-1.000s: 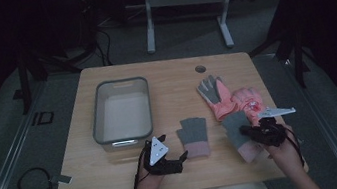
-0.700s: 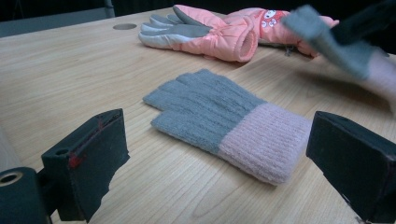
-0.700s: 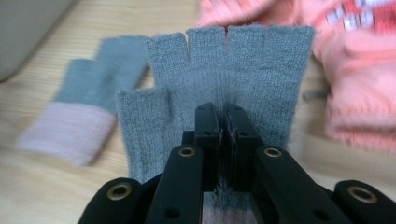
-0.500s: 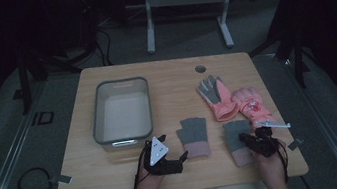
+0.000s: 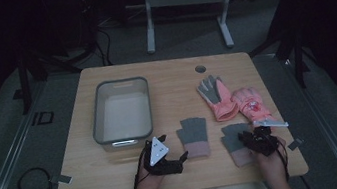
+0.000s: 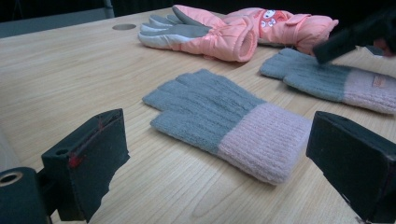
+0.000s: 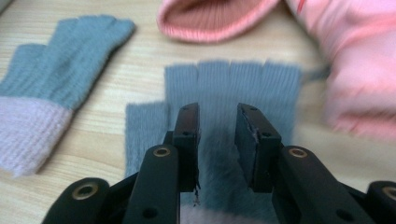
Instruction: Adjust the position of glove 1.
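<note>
Four gloves lie on your table [image 5: 119, 182]: two grey knit gloves with pink cuffs near you, and two pink padded gloves farther off to the right. One grey bin [image 5: 121, 110] stands on the left half of the table, and one round hole [image 5: 200, 68] sits near the far edge.

Your right gripper [image 5: 248, 139] hangs over the right-hand grey glove [image 5: 234, 140]; in the right gripper view its jaws stand a narrow gap apart above the knit, with nothing between them. Your left gripper [image 5: 182, 157] rests just left of the other grey glove [image 5: 193, 135], jaws wide apart and holding nothing.

The first padded glove [image 5: 215, 96] lies palm up; the second padded glove [image 5: 252, 104] lies just right of it, touching.

Since a second ago your right gripper has come nearer to you and leftward, from the padded gloves onto the right-hand grey glove. Your left gripper has stayed put.
</note>
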`<state>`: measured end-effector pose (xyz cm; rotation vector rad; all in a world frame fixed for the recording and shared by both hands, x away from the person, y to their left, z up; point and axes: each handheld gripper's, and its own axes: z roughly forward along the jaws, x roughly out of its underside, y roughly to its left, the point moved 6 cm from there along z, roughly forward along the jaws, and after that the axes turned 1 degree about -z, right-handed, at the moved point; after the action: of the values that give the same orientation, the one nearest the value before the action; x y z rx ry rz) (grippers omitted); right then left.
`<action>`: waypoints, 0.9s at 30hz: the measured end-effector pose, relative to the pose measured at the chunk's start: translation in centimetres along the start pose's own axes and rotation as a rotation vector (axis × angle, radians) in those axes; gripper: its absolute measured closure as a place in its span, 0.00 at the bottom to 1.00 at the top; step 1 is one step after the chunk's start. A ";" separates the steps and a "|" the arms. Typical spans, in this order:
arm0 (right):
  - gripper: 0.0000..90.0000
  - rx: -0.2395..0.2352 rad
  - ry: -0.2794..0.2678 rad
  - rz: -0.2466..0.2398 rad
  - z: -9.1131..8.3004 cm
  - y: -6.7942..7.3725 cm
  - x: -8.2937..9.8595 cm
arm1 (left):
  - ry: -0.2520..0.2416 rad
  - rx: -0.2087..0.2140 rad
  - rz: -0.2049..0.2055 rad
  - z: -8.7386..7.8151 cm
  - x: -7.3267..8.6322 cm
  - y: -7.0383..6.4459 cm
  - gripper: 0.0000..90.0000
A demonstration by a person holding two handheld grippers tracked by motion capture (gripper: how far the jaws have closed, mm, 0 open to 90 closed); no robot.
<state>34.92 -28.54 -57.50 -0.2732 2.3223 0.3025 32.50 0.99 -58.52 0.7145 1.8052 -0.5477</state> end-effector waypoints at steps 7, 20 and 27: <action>0.73 -0.133 0.061 -0.289 -0.9 -1.0 -1.6 | 0.000 -0.002 0.000 0.0 0.0 0.0 0.05; 0.69 -0.163 0.161 -0.404 0.7 -1.3 0.7 | 0.000 -0.003 -0.009 0.0 0.0 0.0 0.05; 0.78 -0.080 0.119 -0.334 0.8 -0.7 1.2 | -0.002 -0.001 -0.013 0.0 0.0 0.1 0.05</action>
<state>34.86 -29.11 -59.02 -0.7261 2.3340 0.2169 32.57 1.04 -58.52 0.7013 1.8095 -0.5556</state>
